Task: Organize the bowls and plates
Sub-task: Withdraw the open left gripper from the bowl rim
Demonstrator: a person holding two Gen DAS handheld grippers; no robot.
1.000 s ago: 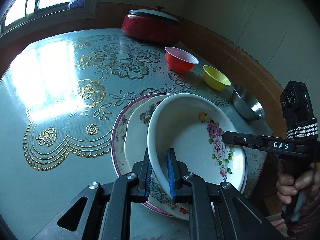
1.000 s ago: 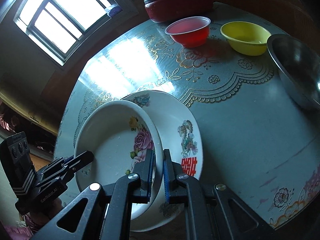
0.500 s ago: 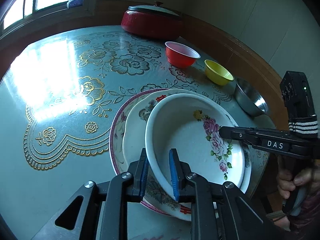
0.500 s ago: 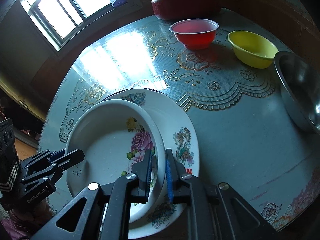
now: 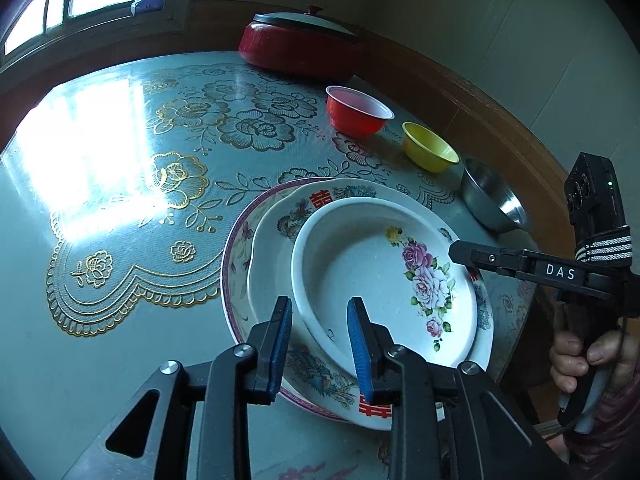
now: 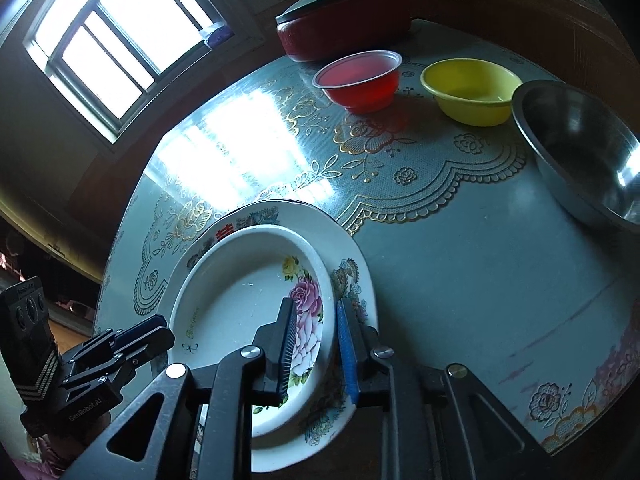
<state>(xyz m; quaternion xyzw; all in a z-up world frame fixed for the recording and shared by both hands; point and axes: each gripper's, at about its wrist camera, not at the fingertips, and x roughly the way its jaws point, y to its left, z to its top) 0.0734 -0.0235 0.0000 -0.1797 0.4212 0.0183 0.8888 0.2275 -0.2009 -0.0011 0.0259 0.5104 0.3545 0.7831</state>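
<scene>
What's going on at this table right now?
A person with two handheld grippers is stacking dishes. The rose dish sits on two larger plates. The left gripper and right gripper are open, straddling its rim on opposite sides. Red, yellow and steel bowls stand apart.

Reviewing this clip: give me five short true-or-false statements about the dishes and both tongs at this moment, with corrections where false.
1. The rose dish sits on top of the stacked plates. True.
2. The left tongs are clamped on the rose dish's rim. False: their jaws are open, straddling the rim.
3. The right tongs are open. True.
4. The yellow bowl is nested inside the red bowl. False: they stand side by side, apart.
5. The steel bowl holds a plate. False: nothing shows inside it.
</scene>
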